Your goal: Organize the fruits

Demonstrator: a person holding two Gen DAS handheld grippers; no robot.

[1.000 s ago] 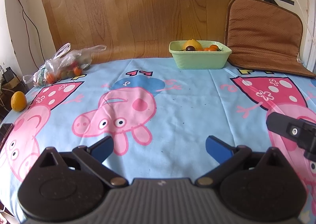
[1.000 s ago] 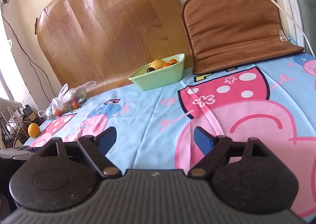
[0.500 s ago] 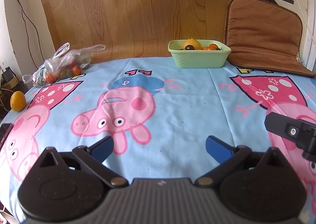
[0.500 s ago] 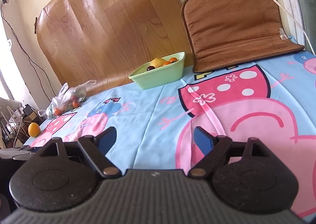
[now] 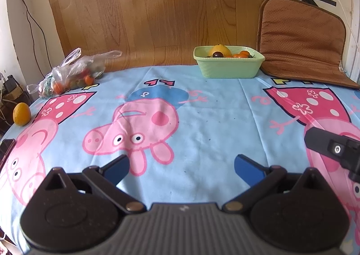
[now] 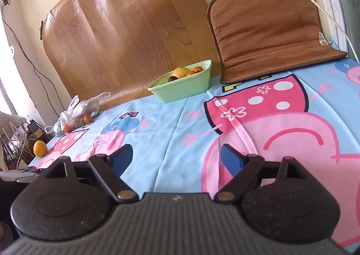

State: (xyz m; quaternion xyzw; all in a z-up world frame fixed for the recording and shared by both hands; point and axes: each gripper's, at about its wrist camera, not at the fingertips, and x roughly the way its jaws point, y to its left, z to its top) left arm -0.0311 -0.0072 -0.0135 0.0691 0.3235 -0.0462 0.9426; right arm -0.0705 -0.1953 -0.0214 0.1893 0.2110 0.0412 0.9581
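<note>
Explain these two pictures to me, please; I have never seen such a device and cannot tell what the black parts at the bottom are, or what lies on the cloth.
No robot here: a person holds a hand-held gripper in each hand, each with a camera looking forward along its two blue-tipped fingers. One picture comes from the left gripper, the other from the right gripper. The black shapes below are the grippers' own bodies. Both stand open and hold nothing.

On the cartoon-pig tablecloth stands a green dish holding a yellow fruit, small orange ones and a dark one. At the left lies a plastic bag of small fruits, and near the edge a single loose orange fruit. A brown cushion leans against the wall.
</note>
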